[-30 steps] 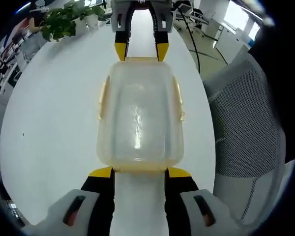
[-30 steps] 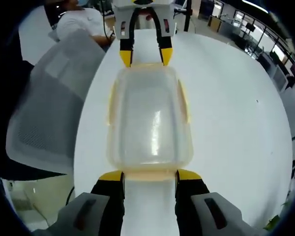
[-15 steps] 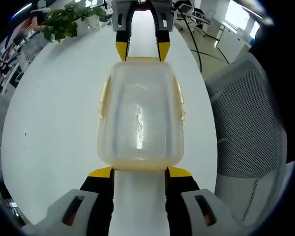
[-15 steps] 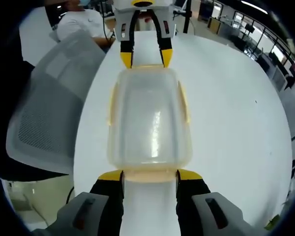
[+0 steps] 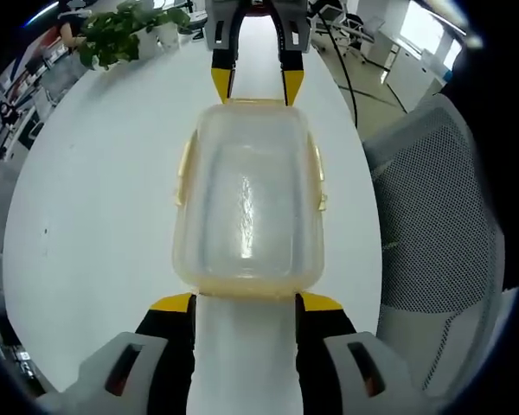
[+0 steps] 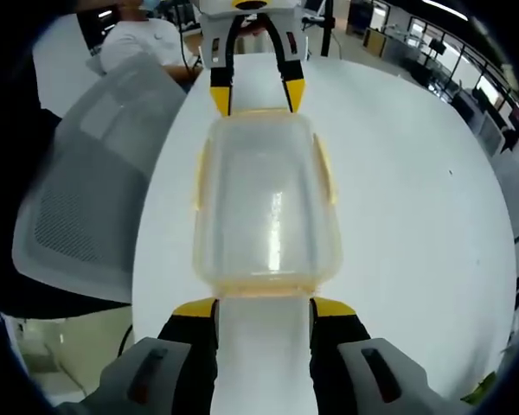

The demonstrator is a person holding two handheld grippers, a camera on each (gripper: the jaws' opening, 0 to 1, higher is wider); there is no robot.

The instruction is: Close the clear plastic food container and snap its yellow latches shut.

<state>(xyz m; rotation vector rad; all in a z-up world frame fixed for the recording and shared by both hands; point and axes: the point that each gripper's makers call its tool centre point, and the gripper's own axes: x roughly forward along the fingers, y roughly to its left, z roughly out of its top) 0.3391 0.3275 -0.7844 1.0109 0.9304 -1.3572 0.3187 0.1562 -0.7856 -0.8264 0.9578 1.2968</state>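
Container (image 5: 246, 207), clear plastic with the lid seated on top, is lying on the white table (image 5: 86, 199), long axis running between the two grippers. Left gripper (image 5: 246, 301) is sitting at one short end, jaws spread wide and holding nothing, yellow tips just beside the rim. Right gripper (image 6: 263, 305) is sitting at the opposite short end, jaws likewise parted and empty; in its own view its tips are close under the near edge of the container (image 6: 266, 203). Each gripper is also showing at the far end in the other's view.

Yellow latches (image 5: 183, 173) are running along both long sides, and one (image 6: 325, 173) is showing on the right in the right gripper view. Whether they are fully snapped is not clear; they are looking flat against the walls. Short-end latches, if any, cannot be made out.

Handling judgement: thin-walled, empty, so probably light and likely to be sliding on the smooth tabletop under any sideways push. Walls probably flexing a little; lid stiff enough to take downward pressure. Latches are the hinged parts and are needing a firm inward press near the free edge. Best hold: one gripper bracing a short end or pressing on the lid, the other pushing a latch.

Mesh chair (image 5: 432, 225) is standing beside the table; potted plant (image 5: 121, 30) is sitting at the far edge.
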